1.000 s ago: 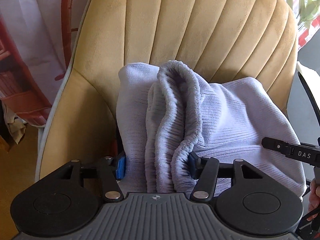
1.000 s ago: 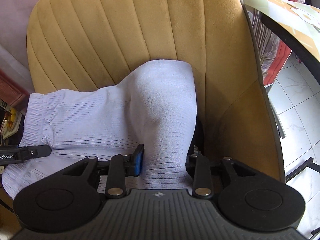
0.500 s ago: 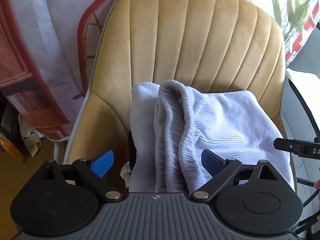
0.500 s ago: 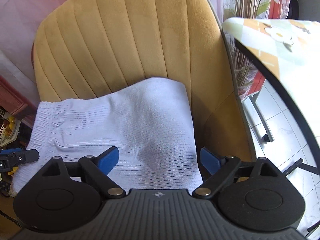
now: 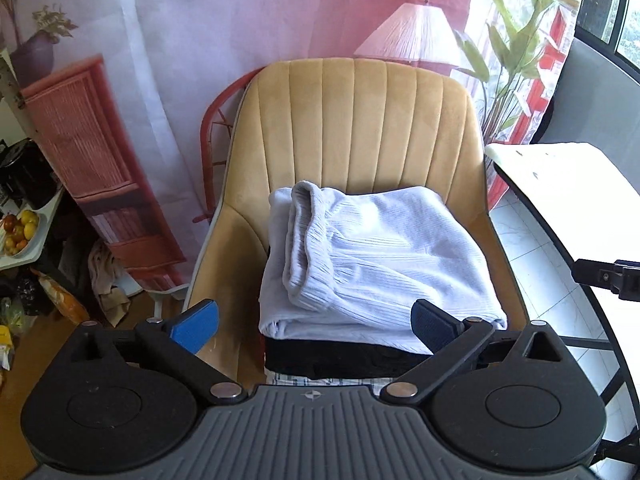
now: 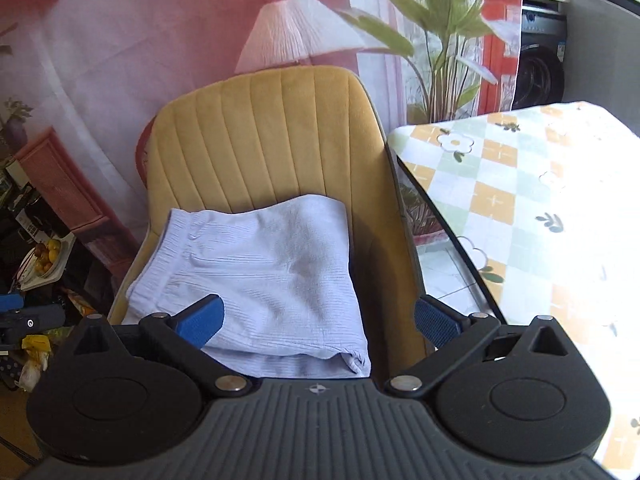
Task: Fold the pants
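Both claws let go, opening wide, empty; pants [image 5: 380, 256] folded on chair [image 5: 360, 128]; dark garment [image 5: 340, 356] underneath only in left view.

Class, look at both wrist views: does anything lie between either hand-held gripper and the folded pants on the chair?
Nothing visible does. The folded pants lie on the yellow chair, with open space between them and the opening jaws of the left hand-held gripper and right hand-held gripper.

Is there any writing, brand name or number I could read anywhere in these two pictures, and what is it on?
No readable text in either view.
Gripper bodies: only a small compass-like emblem, no letters.
Appliance behind the plant: a small blue sticker, too blurred to read.
Packets on the floor: print too small to read.
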The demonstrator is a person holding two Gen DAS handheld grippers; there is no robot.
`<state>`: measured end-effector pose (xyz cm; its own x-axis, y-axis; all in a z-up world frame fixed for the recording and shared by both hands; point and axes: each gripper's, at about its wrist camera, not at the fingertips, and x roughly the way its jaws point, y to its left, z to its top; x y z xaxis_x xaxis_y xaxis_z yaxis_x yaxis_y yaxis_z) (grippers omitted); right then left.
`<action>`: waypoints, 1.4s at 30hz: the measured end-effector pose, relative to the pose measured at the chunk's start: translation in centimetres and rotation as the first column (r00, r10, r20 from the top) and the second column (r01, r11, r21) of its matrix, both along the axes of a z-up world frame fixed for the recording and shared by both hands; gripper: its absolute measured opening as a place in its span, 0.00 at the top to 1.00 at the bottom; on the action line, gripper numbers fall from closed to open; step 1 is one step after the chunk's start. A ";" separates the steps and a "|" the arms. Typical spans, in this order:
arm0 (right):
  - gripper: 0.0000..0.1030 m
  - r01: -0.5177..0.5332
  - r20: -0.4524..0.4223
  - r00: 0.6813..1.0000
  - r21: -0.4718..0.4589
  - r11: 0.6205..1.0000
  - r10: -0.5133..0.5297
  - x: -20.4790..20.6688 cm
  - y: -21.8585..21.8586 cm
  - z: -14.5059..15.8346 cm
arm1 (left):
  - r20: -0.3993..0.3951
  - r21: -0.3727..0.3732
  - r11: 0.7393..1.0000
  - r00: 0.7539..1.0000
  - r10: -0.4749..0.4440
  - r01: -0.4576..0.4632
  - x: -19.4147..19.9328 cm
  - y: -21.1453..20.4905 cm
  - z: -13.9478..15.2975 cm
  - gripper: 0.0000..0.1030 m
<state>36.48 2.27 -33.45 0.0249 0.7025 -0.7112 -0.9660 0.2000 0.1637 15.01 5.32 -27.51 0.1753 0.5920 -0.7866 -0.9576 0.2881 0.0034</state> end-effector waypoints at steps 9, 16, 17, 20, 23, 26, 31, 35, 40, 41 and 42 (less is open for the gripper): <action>0.00 -0.012 0.014 1.000 0.039 0.999 0.011 -1.8 -10.5 4.3 | 0.017 0.036 0.999 1.000 0.026 -0.026 -0.7 -10.5 4.9 0.00; 0.00 0.021 0.006 1.000 0.050 0.999 -0.021 -1.9 -15.1 5.8 | 0.028 0.065 0.998 1.000 0.000 -0.001 -0.2 -15.2 6.0 0.00; 0.00 0.025 0.009 1.000 0.053 0.998 -0.026 -2.0 -15.6 6.1 | 0.028 0.070 0.998 1.000 -0.002 0.000 -0.2 -15.5 6.2 0.00; 0.00 0.037 0.016 0.999 0.058 0.998 -0.038 -2.4 -16.8 6.7 | 0.029 0.088 0.996 1.000 -0.012 0.010 0.1 -16.4 6.8 0.00; 0.00 0.050 0.017 0.999 0.067 0.997 -0.051 -3.0 -17.7 7.2 | 0.023 0.114 0.993 0.999 -0.023 0.020 0.2 -17.4 7.4 0.00; 0.00 0.069 0.026 0.997 0.071 0.995 -0.071 -3.9 -18.3 7.6 | 0.018 0.130 0.991 0.999 -0.039 0.037 0.0 -17.9 7.8 0.00; 0.00 0.116 0.034 0.992 0.072 0.991 -0.119 -5.2 -19.0 8.2 | 0.035 0.127 0.988 0.995 -0.098 0.093 -0.4 -17.9 8.1 0.00; 0.00 0.148 0.045 0.987 0.072 0.986 -0.151 -6.3 -19.4 8.4 | 0.037 0.126 0.983 0.990 -0.138 0.133 -0.7 -17.7 8.1 0.00; 0.00 0.193 0.040 0.980 0.067 0.979 -0.196 -7.3 -19.6 8.5 | 0.034 0.122 0.979 0.985 -0.169 0.163 -1.4 -17.6 8.1 0.00; 0.00 0.201 0.042 0.978 0.067 0.977 -0.204 -7.5 -19.7 8.5 | 0.035 0.118 0.978 0.984 -0.175 0.170 -1.5 -17.6 8.0 0.00; 0.00 0.209 0.042 0.976 0.069 0.975 -0.212 -7.7 -19.7 8.5 | 0.035 0.114 0.978 0.983 -0.183 0.178 -1.6 -17.6 8.0 0.00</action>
